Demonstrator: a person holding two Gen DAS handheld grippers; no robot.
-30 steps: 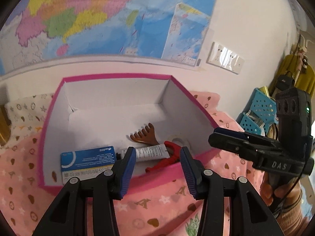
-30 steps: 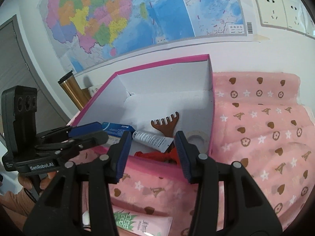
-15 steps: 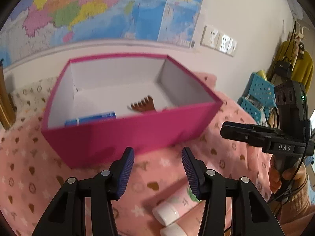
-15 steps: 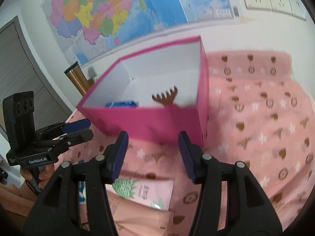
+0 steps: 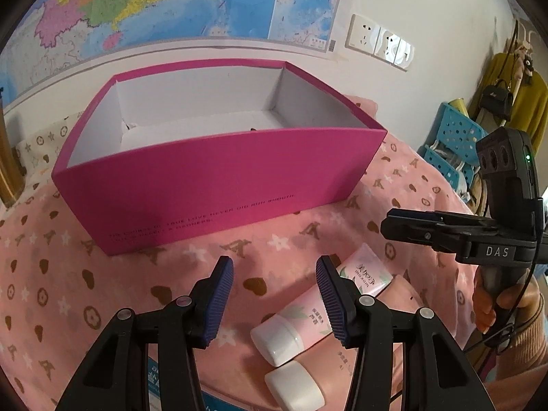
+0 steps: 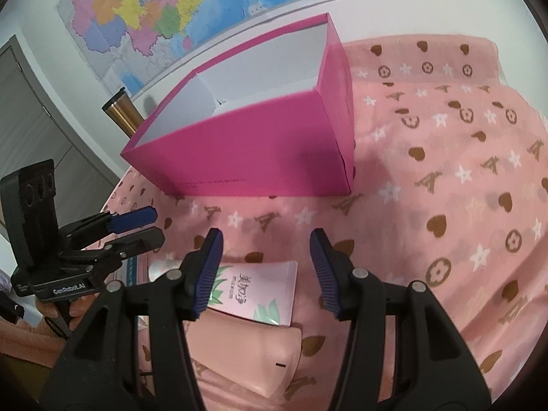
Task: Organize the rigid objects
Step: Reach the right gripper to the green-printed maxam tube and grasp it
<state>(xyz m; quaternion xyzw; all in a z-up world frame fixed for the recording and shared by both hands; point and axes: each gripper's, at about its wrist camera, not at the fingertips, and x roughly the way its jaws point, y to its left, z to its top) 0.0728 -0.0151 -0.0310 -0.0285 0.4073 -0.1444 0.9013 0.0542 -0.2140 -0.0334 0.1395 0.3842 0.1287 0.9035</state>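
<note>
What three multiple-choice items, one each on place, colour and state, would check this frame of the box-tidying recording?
1. Where do the pink cosmetic tubes with white caps lie?
A. inside the box
B. on the patterned pink cloth, in front of the box
C. on the wall shelf

2. What colour is the outside of the open cardboard box?
A. magenta
B. blue
C. yellow

3. What is between the fingers of the left gripper?
A. a tube
B. a comb
C. nothing, jaws apart

Key: 1 B, the tubes rest on the cloth, nearer the camera than the box. 2 A, its outer walls are magenta, the inside white. 3 C, only cloth shows through the gap.
</note>
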